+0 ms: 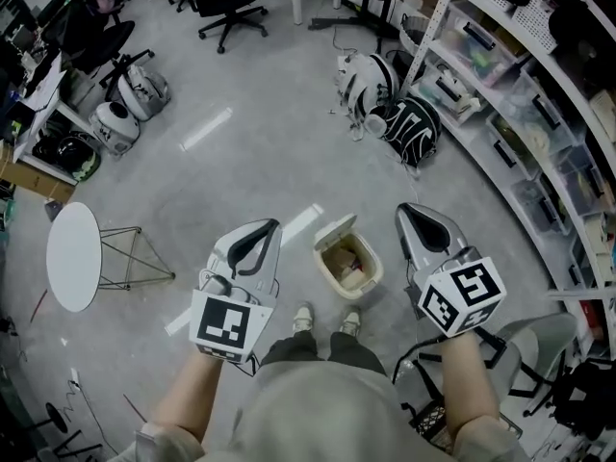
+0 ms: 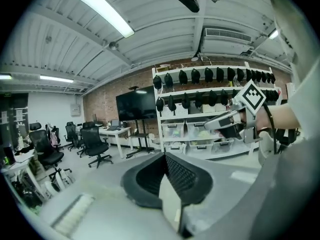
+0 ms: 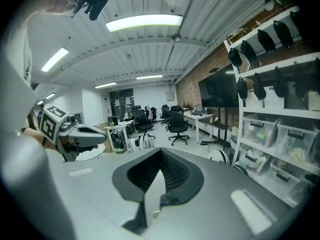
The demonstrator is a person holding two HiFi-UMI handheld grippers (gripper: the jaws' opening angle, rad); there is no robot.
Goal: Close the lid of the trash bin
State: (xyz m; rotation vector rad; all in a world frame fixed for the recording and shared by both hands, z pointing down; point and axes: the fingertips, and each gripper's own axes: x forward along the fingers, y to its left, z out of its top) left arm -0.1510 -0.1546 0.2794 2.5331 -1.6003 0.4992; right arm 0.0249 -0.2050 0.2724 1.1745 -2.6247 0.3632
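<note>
Floor (image 1: 241, 162) grey polished concrete, with pale light streaks reflected on it. Trash bin (image 1: 348, 269) on the floor just ahead of the shoes (image 1: 303, 318), between the two grippers in the head view. Cream, squarish, some rubbish inside. Lid (image 1: 334, 231) standing open, tilted back off the far edge.

Left gripper (image 1: 272, 225) to the bin's left, right gripper (image 1: 405, 209) to its right. Both held well above the floor, apart from bin and lid. In the left gripper view, fingers (image 2: 187, 176) together at the tips, nothing between. In the right gripper view, pads (image 3: 175, 173) meeting the same way, empty. Both aimed out level into the room.

Edges:
- Shelving rack (image 1: 510, 94) curves down the whole right side, nearest obstacle on the right gripper's side.
- Black-and-white bags (image 1: 390, 104) on the floor at its foot, beyond the bin.
- Round white side table (image 1: 74, 256) on the left, well apart from the left gripper.
- Office chairs (image 1: 229, 8) far ahead.
- Grey chair (image 1: 537, 346) just beside the right forearm, low right.

Open floor ahead and to the left of the bin.
</note>
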